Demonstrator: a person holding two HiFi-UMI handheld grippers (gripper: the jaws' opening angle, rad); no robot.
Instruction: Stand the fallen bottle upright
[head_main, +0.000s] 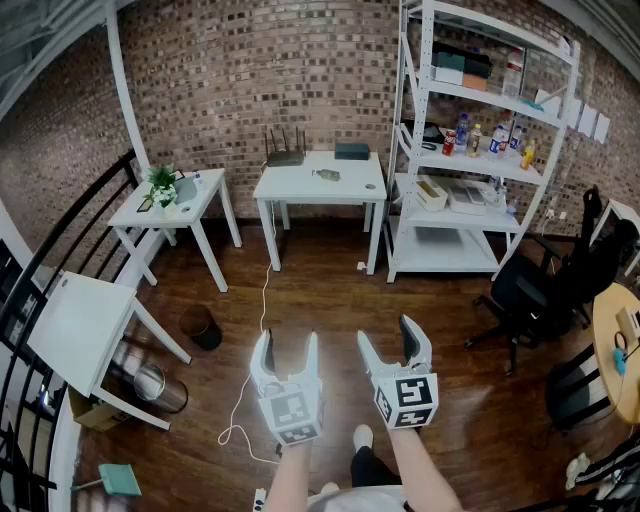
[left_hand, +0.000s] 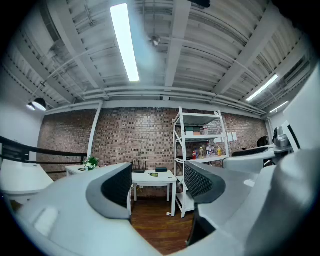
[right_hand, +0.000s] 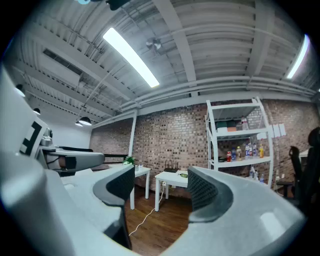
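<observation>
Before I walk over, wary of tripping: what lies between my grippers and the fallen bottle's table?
Head view: wooden floor, with a white cable trailing from the white table toward the left gripper.

No legible text, number or brand in any view. The marker cubes on the left claw (head_main: 289, 342) and right claw (head_main: 387, 335) show square black-and-white patterns only, no characters. The bottles (head_main: 497, 138) on the far right shelf unit (head_main: 440, 252) carry coloured labels, too small to read. The paper sheets (head_main: 588, 120) on the brick wall right of it have no print that can be made out.
</observation>
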